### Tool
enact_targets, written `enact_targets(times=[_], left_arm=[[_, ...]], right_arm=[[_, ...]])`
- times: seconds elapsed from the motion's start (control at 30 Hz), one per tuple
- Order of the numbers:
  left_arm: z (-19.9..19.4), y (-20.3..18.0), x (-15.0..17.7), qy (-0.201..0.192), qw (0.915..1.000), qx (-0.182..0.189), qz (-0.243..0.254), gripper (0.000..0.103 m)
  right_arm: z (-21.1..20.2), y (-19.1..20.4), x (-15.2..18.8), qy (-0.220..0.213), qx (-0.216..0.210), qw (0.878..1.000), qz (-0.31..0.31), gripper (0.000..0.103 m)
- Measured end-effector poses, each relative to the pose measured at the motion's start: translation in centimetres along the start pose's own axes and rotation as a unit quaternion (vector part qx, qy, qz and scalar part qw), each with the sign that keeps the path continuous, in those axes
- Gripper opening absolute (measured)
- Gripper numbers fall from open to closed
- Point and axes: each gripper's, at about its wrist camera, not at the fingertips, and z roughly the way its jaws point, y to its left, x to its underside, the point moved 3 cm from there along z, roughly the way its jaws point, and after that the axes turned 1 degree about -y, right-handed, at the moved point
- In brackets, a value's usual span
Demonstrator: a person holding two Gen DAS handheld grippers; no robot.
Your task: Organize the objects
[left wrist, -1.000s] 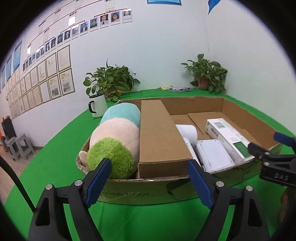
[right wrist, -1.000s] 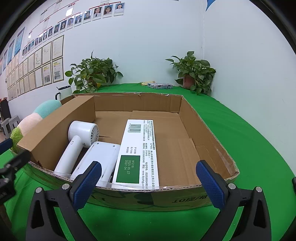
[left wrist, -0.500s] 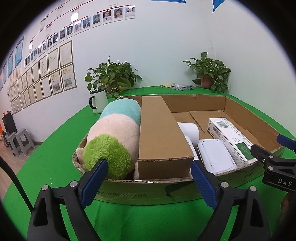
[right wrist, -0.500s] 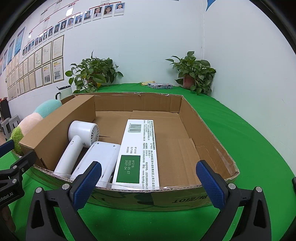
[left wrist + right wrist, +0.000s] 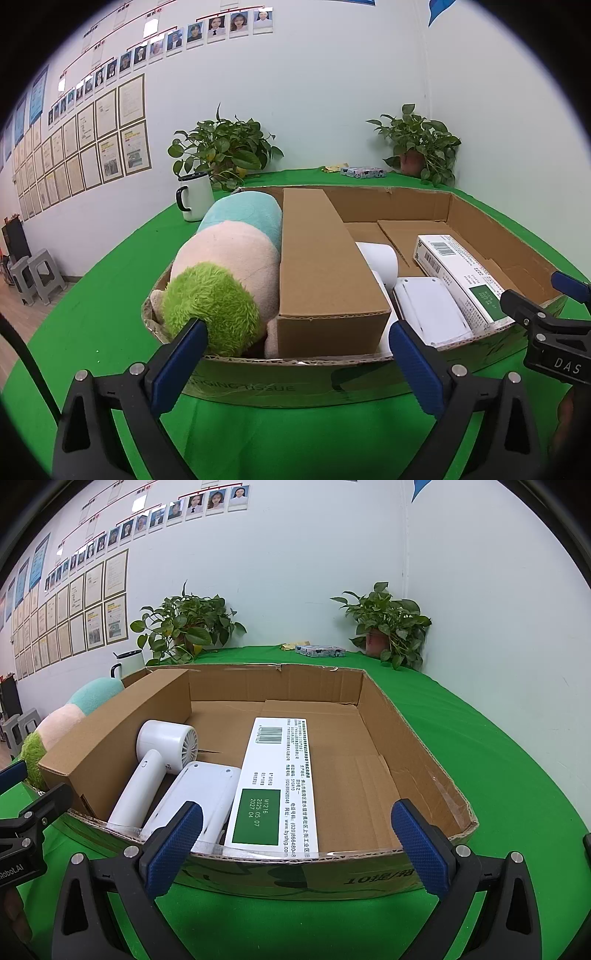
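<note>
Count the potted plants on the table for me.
2. One plant stands at the back left by the wall, behind the mug. The other plant is in the back right corner. More could be outside the views.

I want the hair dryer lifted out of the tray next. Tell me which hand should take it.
Right, probably. The right tongs face the white hair dryer just beyond the cardboard tray's near wall, open and empty. The left tongs, empty and opening, face the plush toy and brown carton.
</note>
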Motion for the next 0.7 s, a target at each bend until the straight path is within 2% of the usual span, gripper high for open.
enact_targets(times=[0.7], left_arm=[[-0.05,-0.04,0.01,0.001,1.0000,-0.004,-0.002,0.102]], right_arm=[[-0.07,0.08,0.11,0.000,0.000,1.000,0.000,0.103]])
